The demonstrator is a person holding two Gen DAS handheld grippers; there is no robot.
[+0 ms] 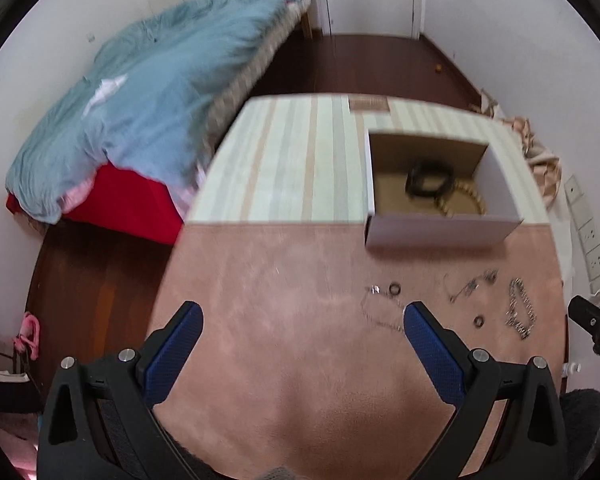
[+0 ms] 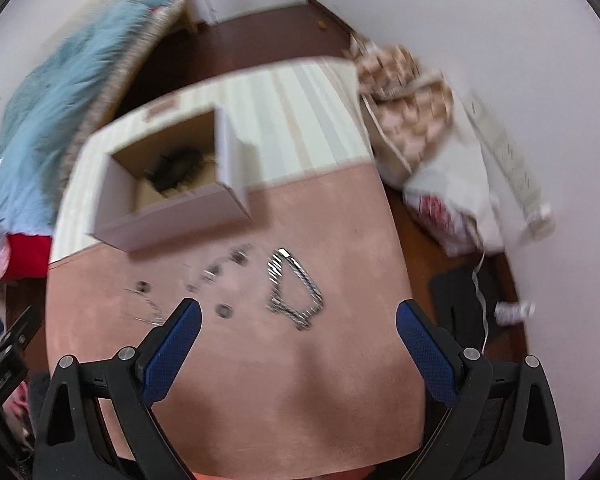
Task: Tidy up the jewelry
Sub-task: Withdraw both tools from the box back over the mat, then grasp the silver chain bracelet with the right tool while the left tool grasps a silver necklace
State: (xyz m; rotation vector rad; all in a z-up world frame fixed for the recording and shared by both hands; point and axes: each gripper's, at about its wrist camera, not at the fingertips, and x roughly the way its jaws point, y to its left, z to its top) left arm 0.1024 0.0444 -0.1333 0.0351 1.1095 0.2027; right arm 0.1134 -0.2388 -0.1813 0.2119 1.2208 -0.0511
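An open white cardboard box [image 1: 436, 230] [image 2: 172, 222] stands on the cloth-covered table and holds a black bracelet [image 1: 428, 180] and a gold beaded one [image 1: 462, 200]. On the pink cloth [image 1: 300, 320] in front of it lie a silver chain bracelet [image 1: 521, 314] [image 2: 296, 288], small rings [image 1: 394, 289] [image 2: 224, 311], a thin chain [image 1: 380, 312] and earrings [image 1: 472, 284]. My left gripper [image 1: 304, 320] is open and empty above the cloth, left of the jewelry. My right gripper [image 2: 298, 320] is open and empty, just short of the silver chain bracelet.
A bed with a blue duvet [image 1: 148, 92] stands to the left of the table. A patterned bag [image 2: 408, 108] and a white plastic bag [image 2: 456, 200] sit on the floor to the right. Wall sockets [image 1: 588, 236] are at the right.
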